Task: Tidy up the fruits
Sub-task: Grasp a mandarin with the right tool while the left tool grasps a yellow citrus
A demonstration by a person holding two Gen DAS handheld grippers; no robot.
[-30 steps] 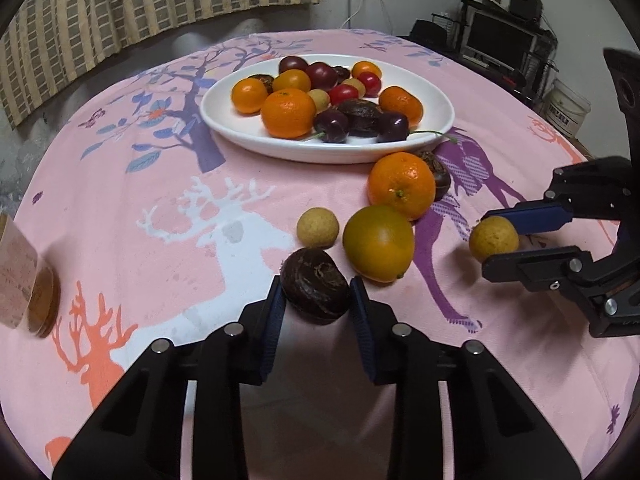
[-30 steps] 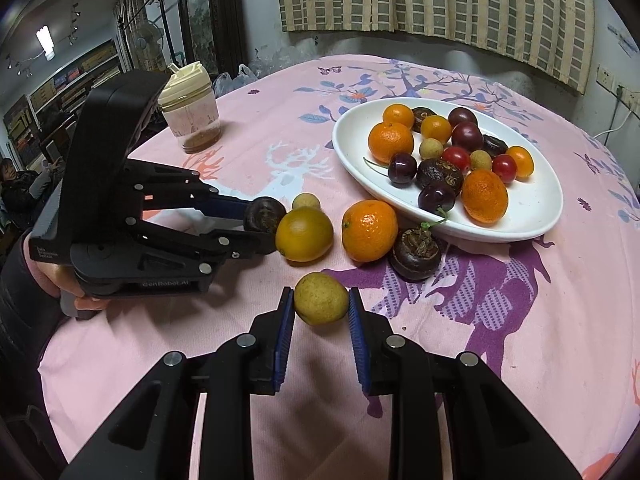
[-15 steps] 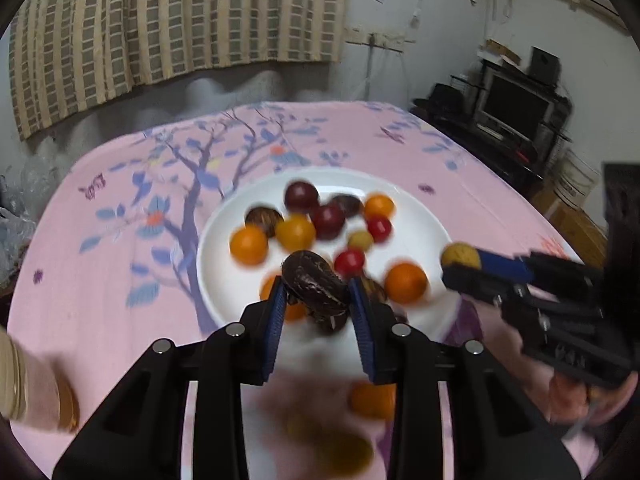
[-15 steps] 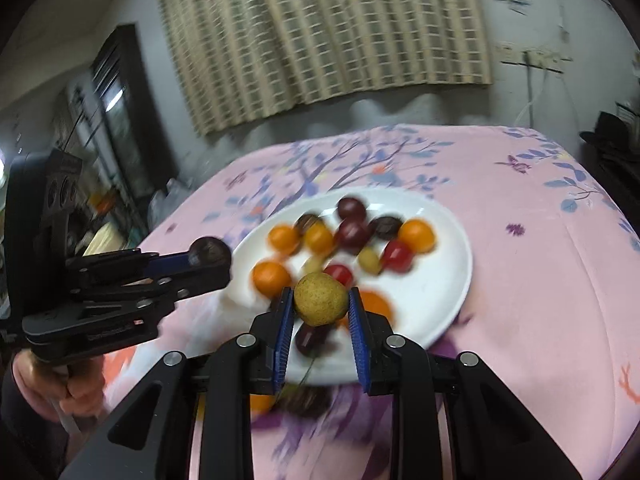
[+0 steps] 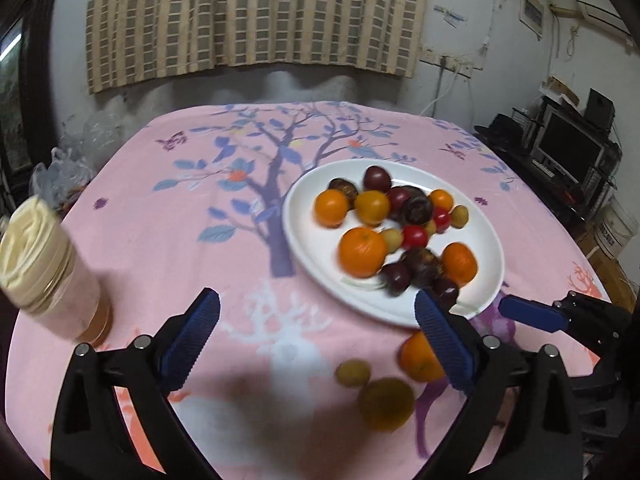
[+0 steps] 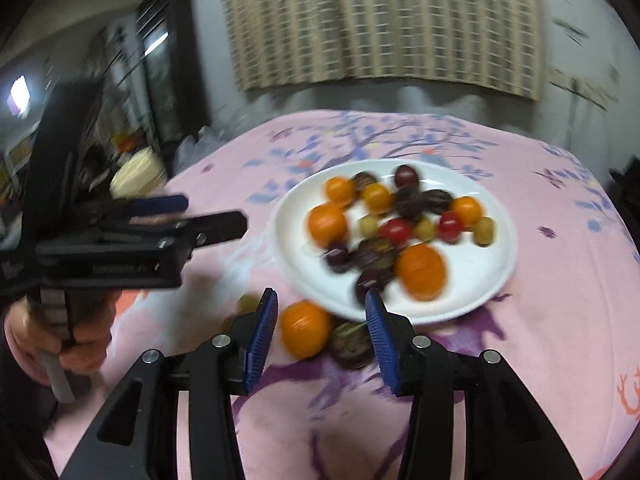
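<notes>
A white plate point(image 5: 304, 248) holds several oranges, dark fruits, red tomatoes and small yellow fruits; it also shows in the right wrist view point(image 6: 492, 280). My left gripper point(image 5: 316, 340) is open wide and empty above the cloth, near the plate's front edge. My right gripper point(image 6: 322, 332) is open and empty. On the cloth in front of the plate lie an orange point(image 5: 416, 356), a small yellow fruit point(image 5: 352, 374) and a dull yellow-green fruit point(image 5: 386, 404). The right wrist view shows the orange point(image 6: 306, 328) and a dark fruit point(image 6: 352, 344) between its open jaws.
A jar with a cream lid point(image 5: 40, 272) stands at the table's left. The round table has a pink printed cloth point(image 5: 200, 208). A curtain and wall are behind; a TV stand point(image 5: 568, 156) is at the right. The right gripper's finger point(image 5: 532, 314) shows at the right.
Both grippers have opened and let go of their fruits: the dark fruit and the yellow fruit are no longer in the jaws. Both grippers have drawn back from over the plate.
</notes>
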